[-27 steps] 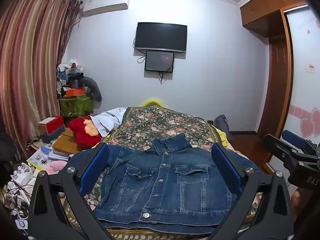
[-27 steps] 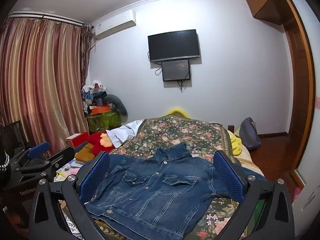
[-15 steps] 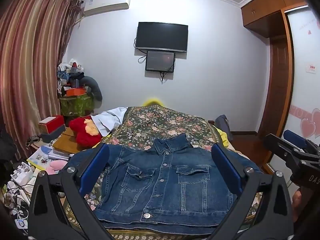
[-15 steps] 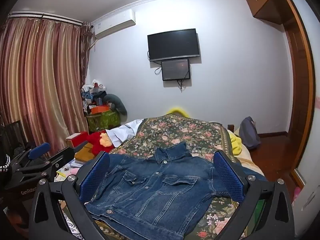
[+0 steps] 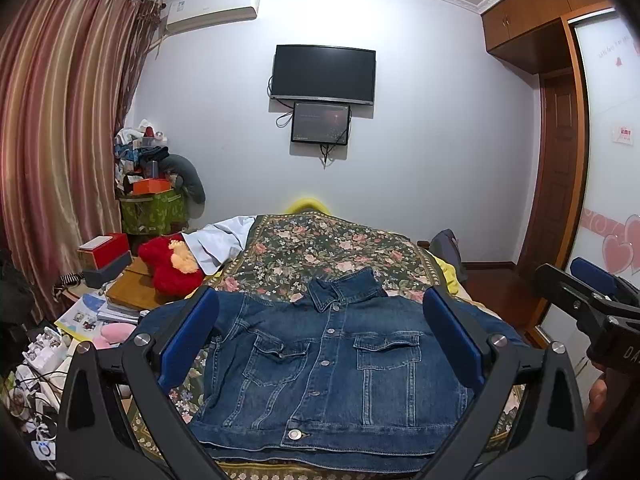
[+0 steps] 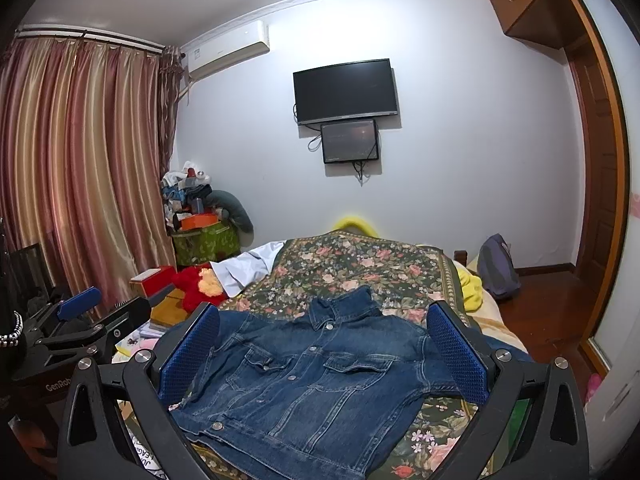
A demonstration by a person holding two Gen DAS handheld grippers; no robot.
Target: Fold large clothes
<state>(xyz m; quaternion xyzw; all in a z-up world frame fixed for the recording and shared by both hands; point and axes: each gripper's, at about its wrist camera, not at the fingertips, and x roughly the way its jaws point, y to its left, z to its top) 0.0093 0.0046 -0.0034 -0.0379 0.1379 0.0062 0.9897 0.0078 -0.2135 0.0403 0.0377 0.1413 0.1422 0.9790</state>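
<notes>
A blue denim jacket (image 5: 332, 376) lies front up and buttoned on the floral bed cover (image 5: 320, 252), collar toward the far wall. It also shows in the right wrist view (image 6: 304, 384). My left gripper (image 5: 320, 340) is open and empty, held above the jacket's near hem. My right gripper (image 6: 324, 354) is open and empty, held above the jacket from its right side. The right gripper shows at the right edge of the left wrist view (image 5: 592, 312). The left gripper shows at the left edge of the right wrist view (image 6: 76, 332).
A red plush toy (image 5: 170, 266) and boxes and books (image 5: 104, 256) crowd the left of the bed. A white garment (image 5: 224, 240) lies at the cover's far left. A bag (image 6: 498, 268) sits on the floor at right, near a wooden wardrobe (image 5: 560, 200).
</notes>
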